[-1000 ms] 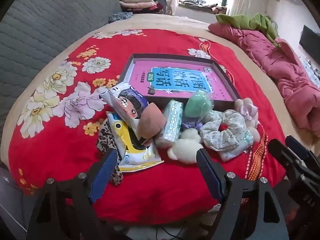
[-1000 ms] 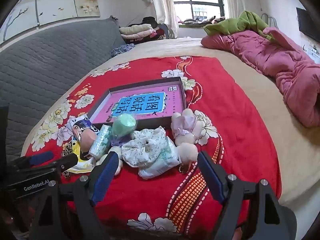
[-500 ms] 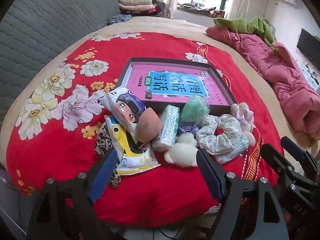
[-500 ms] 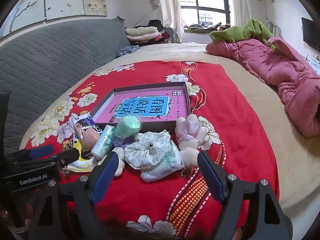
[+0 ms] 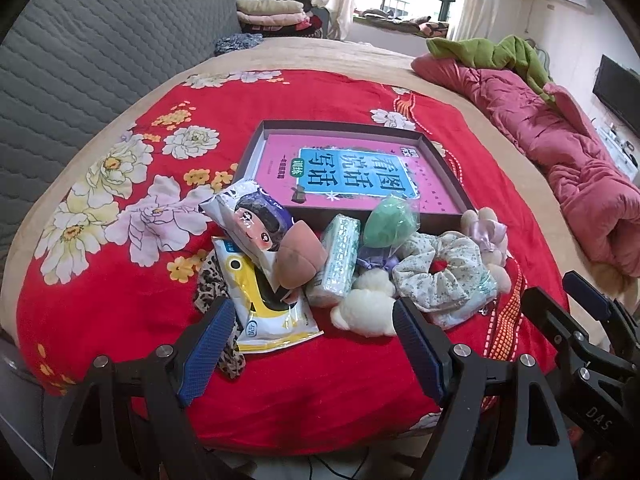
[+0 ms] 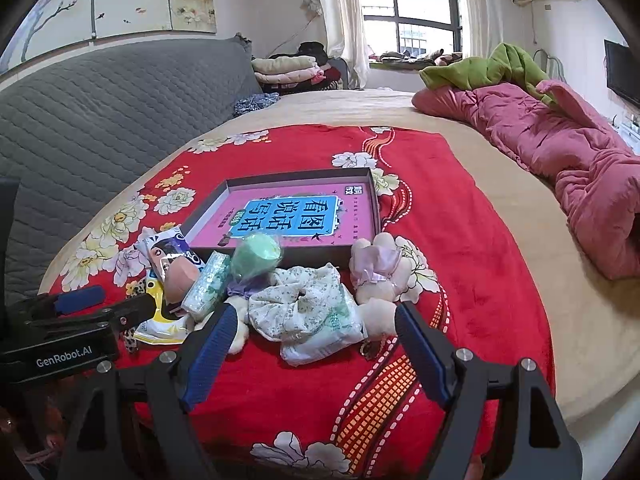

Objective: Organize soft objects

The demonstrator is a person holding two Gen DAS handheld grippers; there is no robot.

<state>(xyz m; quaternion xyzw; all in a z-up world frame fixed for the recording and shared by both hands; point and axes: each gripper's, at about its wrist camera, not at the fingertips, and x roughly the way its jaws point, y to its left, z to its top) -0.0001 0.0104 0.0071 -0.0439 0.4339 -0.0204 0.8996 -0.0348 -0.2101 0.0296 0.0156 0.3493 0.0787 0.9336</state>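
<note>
A dark shallow box [image 5: 448,184] [image 6: 374,200] with a pink and blue book inside lies on the red floral blanket. In front of it sits a pile of soft things: a floral scrunchie [image 5: 444,272] [image 6: 304,300], a green sponge in a bag [image 5: 390,226] [image 6: 256,256], a tissue pack [image 5: 338,264] [image 6: 208,284], a brown sponge [image 5: 298,260], a cartoon packet [image 5: 250,220], a yellow packet [image 5: 264,304], a white plush [image 5: 360,308], and a lilac scrunchie [image 6: 376,264]. My left gripper [image 5: 312,344] and right gripper [image 6: 312,348] hover open just short of the pile, holding nothing.
A leopard-print cloth [image 5: 212,292] pokes from under the yellow packet. A pink quilt [image 6: 560,152] and a green blanket [image 6: 488,64] lie at the right. A grey quilted headboard [image 5: 100,48] runs along the left, with folded clothes [image 6: 288,68] at the far end.
Both cameras have tilted up slightly, so the pile and box sit a little lower and closer in each view. Both grippers stay open; no object has moved.
</note>
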